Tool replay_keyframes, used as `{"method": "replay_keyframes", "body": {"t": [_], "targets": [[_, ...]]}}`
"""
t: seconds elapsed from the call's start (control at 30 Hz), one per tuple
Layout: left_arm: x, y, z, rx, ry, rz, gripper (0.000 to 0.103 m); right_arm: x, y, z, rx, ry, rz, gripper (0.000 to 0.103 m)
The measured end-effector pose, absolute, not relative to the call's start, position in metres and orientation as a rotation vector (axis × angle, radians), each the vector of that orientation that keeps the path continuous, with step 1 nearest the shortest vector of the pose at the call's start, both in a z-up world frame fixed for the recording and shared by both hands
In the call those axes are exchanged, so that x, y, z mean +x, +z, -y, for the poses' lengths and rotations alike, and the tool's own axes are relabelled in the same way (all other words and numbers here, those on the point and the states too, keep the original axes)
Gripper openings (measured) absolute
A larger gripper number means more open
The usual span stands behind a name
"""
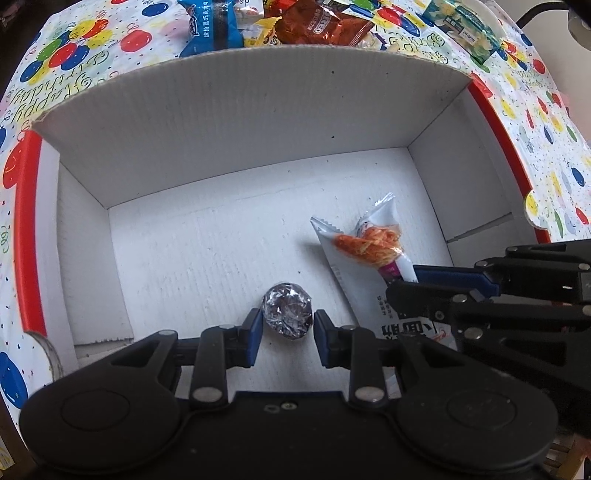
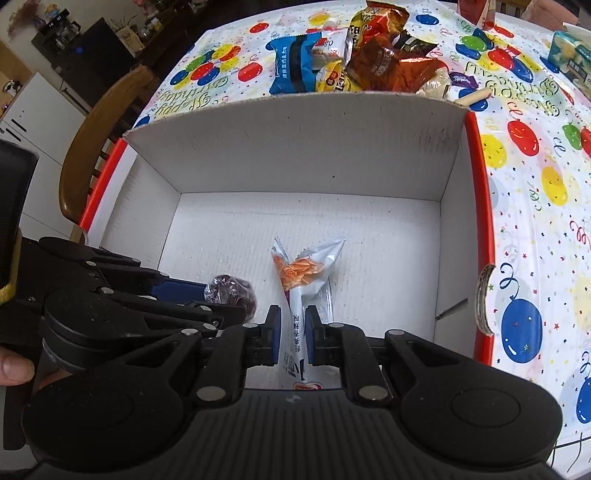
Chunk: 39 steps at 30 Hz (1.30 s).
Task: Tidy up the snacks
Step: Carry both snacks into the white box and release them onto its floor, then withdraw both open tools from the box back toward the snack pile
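A white cardboard box (image 1: 240, 110) (image 2: 295, 147) with red outer edges lies open on the balloon-print tablecloth. Low inside it, my left gripper (image 1: 287, 328) (image 2: 225, 306) has its blue pads against both sides of a foil-wrapped ball (image 1: 288, 310) (image 2: 231, 291), just above the box floor. My right gripper (image 2: 293, 332) (image 1: 404, 282) is shut on the lower end of a white snack packet (image 2: 306, 273) (image 1: 369, 240) with orange shreds showing. The packet's far end lies on the box floor, to the right of the ball.
Beyond the far wall of the box is a pile of snacks: a blue packet (image 2: 295, 62) (image 1: 212, 26), a brown packet (image 2: 388, 66) (image 1: 317, 26), yellow ones. A green packet (image 2: 572, 55) (image 1: 465, 29) lies far right. A wooden chair (image 2: 96, 122) stands left of the table.
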State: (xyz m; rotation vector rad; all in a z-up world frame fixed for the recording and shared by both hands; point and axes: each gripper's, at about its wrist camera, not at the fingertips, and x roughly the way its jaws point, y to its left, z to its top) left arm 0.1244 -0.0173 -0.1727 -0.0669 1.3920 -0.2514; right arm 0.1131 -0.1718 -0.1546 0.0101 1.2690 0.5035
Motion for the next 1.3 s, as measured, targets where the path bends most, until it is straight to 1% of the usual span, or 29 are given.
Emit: {"method": "replay_keyframes", "body": {"t": [0.03,0.27,0.37,0.47,0.53,0.6,0.7,0.77,0.8,0.83,1.2,1.3], "targets": [[0.124,-0.171,0.016,-0.066,-0.25,-1.391,0.03,0.113,-0.153,0.172,0.01,0.504,-1.267,0.013],[0.117,-0.158,0.011,-0.081,-0.271,-1.366,0.034,0.108,-0.135,0.178,0.036,0.498,-1.244,0.013],[0.113,-0.148,0.009,-0.086,-0.279,-1.339,0.038,0.104,-0.124,0.179,0.045,0.503,-1.225,0.013],[0.107,-0.133,0.006,-0.085,-0.287,-1.297,0.047,0.1,-0.112,0.181,0.055,0.517,-1.202,0.013],[0.104,-0.122,0.004,-0.08,-0.278,-1.258,0.057,0.097,-0.102,0.182,0.064,0.525,-1.181,0.013],[0.101,-0.112,0.003,-0.077,-0.276,-1.225,0.06,0.094,-0.091,0.184,0.072,0.531,-1.156,0.013],[0.097,-0.096,0.001,-0.072,-0.27,-1.175,0.062,0.092,-0.075,0.187,0.077,0.529,-1.114,0.013],[0.095,-0.085,-0.001,-0.068,-0.264,-1.141,0.071,0.091,-0.065,0.19,0.077,0.516,-1.089,0.013],[0.094,-0.08,-0.003,-0.067,-0.26,-1.122,0.077,0.091,-0.06,0.191,0.079,0.506,-1.082,0.013],[0.094,-0.075,-0.004,-0.064,-0.256,-1.103,0.08,0.092,-0.057,0.193,0.082,0.494,-1.082,0.013],[0.1,-0.037,-0.013,-0.065,-0.244,-1.003,0.086,0.102,-0.009,0.212,0.091,0.498,-0.988,0.013],[0.108,-0.031,-0.014,-0.066,-0.234,-0.983,0.091,0.111,0.002,0.218,0.088,0.489,-0.965,0.013]]}}
